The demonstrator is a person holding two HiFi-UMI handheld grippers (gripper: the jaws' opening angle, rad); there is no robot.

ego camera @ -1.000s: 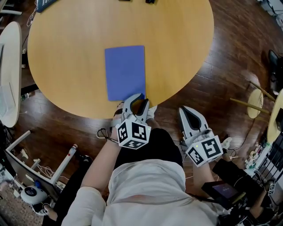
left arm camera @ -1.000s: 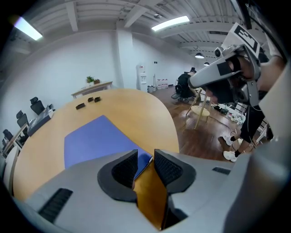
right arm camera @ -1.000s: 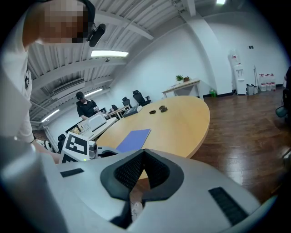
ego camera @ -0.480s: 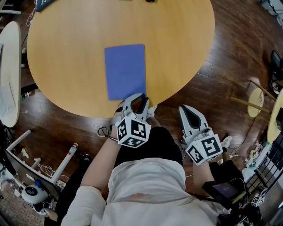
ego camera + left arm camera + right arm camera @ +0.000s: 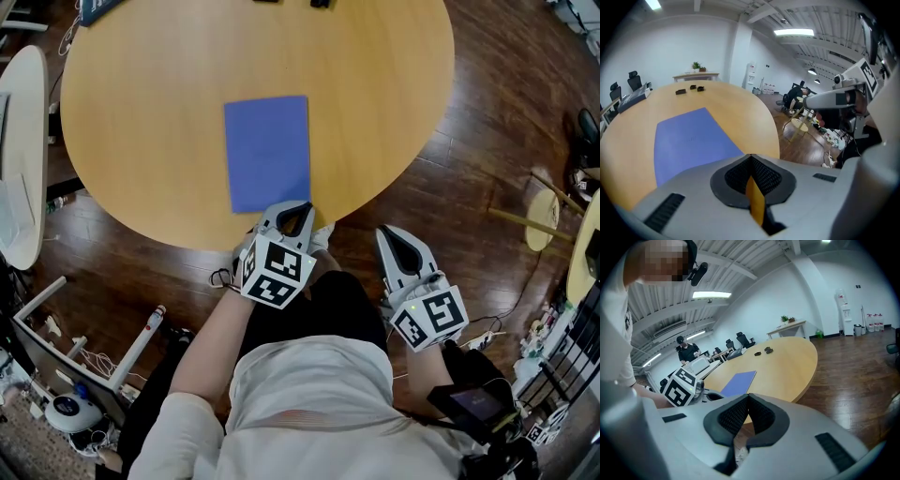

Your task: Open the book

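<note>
A closed blue book (image 5: 267,152) lies flat on the round wooden table (image 5: 159,84), its near edge close to the table's front rim. My left gripper (image 5: 298,208) sits at that rim, just off the book's near right corner. Its jaws have just been closing and now meet with nothing between them; the book (image 5: 689,140) lies beyond the tips (image 5: 750,158). My right gripper (image 5: 397,234) hangs to the right, off the table and over the floor, shut and empty. In its own view the book (image 5: 738,382) lies ahead to the left.
Small dark objects (image 5: 319,3) rest at the table's far edge, and a dark flat item (image 5: 98,7) at its far left. A white table (image 5: 19,159) stands to the left, a pale stool (image 5: 542,220) on the wooden floor to the right.
The left gripper's jaws have closed from wide open, and its marker cube has rolled a little. The book and the right gripper have not moved.
</note>
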